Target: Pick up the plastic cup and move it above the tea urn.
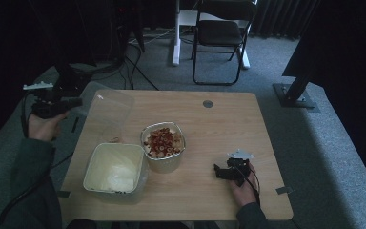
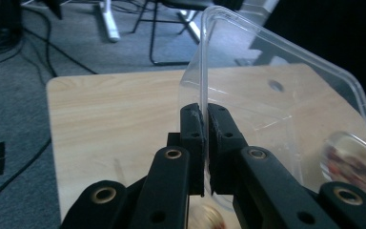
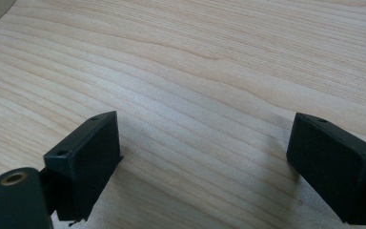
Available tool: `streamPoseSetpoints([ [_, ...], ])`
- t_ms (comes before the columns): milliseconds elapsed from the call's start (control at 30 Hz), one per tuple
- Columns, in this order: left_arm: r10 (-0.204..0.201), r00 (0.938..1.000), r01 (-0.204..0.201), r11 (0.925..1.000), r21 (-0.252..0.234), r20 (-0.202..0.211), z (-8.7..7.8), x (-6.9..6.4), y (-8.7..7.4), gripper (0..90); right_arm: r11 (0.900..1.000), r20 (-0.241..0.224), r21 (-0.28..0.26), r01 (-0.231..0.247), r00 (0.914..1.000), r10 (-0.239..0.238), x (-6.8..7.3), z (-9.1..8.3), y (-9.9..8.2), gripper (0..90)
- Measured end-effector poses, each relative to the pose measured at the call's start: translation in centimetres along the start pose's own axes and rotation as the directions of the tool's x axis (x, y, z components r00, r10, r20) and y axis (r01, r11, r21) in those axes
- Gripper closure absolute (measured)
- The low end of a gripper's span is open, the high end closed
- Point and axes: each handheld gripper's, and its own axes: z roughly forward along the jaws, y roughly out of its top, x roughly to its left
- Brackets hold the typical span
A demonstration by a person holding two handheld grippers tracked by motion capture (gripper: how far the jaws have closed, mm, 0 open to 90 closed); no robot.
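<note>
Here the left gripper (image 2: 205, 125) pinches a clear lid (image 2: 267, 95); right gripper (image 3: 205, 157) spread; bowl (image 1: 164, 162) holds reddish food (image 1: 162, 141).

Black folding chair (image 1: 220, 33) beyond table (image 1: 228, 119)

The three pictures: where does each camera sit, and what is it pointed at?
High view: above the person's side, looking down on the table; forearms, both hands show.
Left gripper view: rides the left gripper, jaws shut on the clear lid.
Right gripper view: rides the right gripper, jaws open over bare wood.
Shared: high and left views both show the lid and the food bowl.
</note>
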Motion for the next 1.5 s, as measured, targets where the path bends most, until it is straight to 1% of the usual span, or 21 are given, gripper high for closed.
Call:
streamPoseSetpoints([
  [67,0.034,0.9994,-0.034,0.9994,0.009,-0.006,-1.1,-1.0,-0.4,86.8,1.0,0.0,0.0,0.0,1.0,0.0,0.0,0.0,0.0,10.5],
  [167,0.074,0.9972,-0.074,0.997,0.02,0.0,-3.0,-2.3,-1.2,86.7,1.0,0.0,0.0,0.0,1.0,0.0,0.0,0.0,0.0,10.5],
  [200,0.079,0.9969,-0.079,0.9966,0.023,0.002,-3.3,-2.5,-1.4,86.7,1.0,0.0,0.0,0.001,1.0,-0.001,0.0,0.0,0.0,10.5],
  [333,0.098,0.9943,-0.099,0.9947,0.027,0.041,-5.1,-3.4,-2.2,86.5,1.0,0.0,0.001,-0.001,1.0,0.001,0.0,0.0,0.0,10.5],
  [400,0.112,0.9929,-0.113,0.9929,0.035,0.039,-5.6,-3.7,-2.6,86.3,1.0,0.0,-0.001,0.0,1.0,0.0,0.0,0.0,0.0,10.5],
  [467,0.113,0.9923,-0.115,0.9924,0.043,0.05,-6.0,-3.9,-3.1,86.1,1.0,0.0,0.0,0.0,1.0,0.0,0.0,0.0,0.0,10.5],
  [567,0.12,0.9892,-0.125,0.9907,0.055,0.085,-6.7,-4.3,-4.0,86.3,1.0,0.0,0.0,-0.002,1.0,0.002,0.0,0.0,0.0,10.5],
  [600,0.125,0.9867,-0.131,0.9896,0.058,0.104,-6.9,-4.3,-4.1,86.3,1.0,0.0,0.0,-0.001,1.0,0.001,0.0,0.0,0.0,10.5],
  [667,0.13,0.9794,-0.139,0.989,0.051,0.155,-7.1,-4.5,-4.4,85.2,1.0,0.0,0.0,0.0,1.0,0.0,0.0,0.0,0.0,10.5],
  [700,0.127,0.9738,-0.136,0.9901,0.036,0.189,-7.2,-4.6,-4.5,78.7,1.0,0.0,-0.001,-0.001,1.0,0.001,0.0,0.0,0.0,10.5],
  [733,0.123,0.974,-0.131,0.9909,0.031,0.19,-7.2,-4.6,-4.4,71.7,1.0,-0.001,0.0,0.0,1.0,0.0,0.0,0.0,0.0,10.5],
  [767,0.125,0.9743,-0.133,0.9908,0.028,0.187,-7.2,-4.7,-4.4,68.2,1.0,-0.001,0.0,0.0,1.0,0.0,0.0,0.0,0.0,10.5],
  [867,0.12,0.976,-0.124,0.9922,0.014,0.182,-7.0,-4.6,-4.2,62.3,1.0,-0.001,0.0,-0.001,1.0,0.001,0.0,0.0,0.0,10.5],
  [933,0.115,0.9776,-0.118,0.993,0.006,0.176,-6.8,-4.6,-4.2,60.9,1.0,-0.001,0.0,-0.001,1.0,0.001,0.0,0.0,0.0,10.5],
  [1033,0.119,0.9778,-0.122,0.9925,0.009,0.173,-6.5,-4.7,-4.4,59.9,1.0,-0.001,0.0,-0.001,1.0,0.001,0.0,0.0,0.0,10.5],
  [1167,0.131,0.978,-0.137,0.9904,0.022,0.162,-5.9,-5.0,-4.5,58.1,1.0,-0.001,0.0,0.0,1.0,0.0,0.0,0.0,0.0,10.5],
  [1233,0.132,0.9808,-0.137,0.99,0.031,0.144,-5.3,-4.8,-4.5,58.1,1.0,-0.001,0.0,-0.001,1.0,0.001,0.0,0.0,0.0,10.5],
  [1300,0.125,0.9816,-0.132,0.9905,0.04,0.145,-4.6,-4.6,-4.6,57.5,1.0,-0.001,0.0,0.0,1.0,0.0,0.0,0.0,0.0,10.5],
  [1333,0.126,0.9826,-0.133,0.9898,0.049,0.137,-4.0,-4.5,-4.8,57.2,1.0,-0.001,0.0,-0.001,1.0,0.001,0.0,0.0,0.0,10.5],
  [1367,0.123,0.9828,-0.131,0.9899,0.053,0.138,-3.5,-4.4,-4.9,56.2,1.0,-0.001,0.0,0.0,1.0,0.0,0.0,0.0,0.0,10.5],
  [1500,0.105,0.9879,-0.114,0.9908,0.074,0.114,-1.1,-3.8,-5.9,54.2,1.0,-0.009,0.001,0.007,0.9999,-0.007,0.1,0.0,0.0,10.5],
])
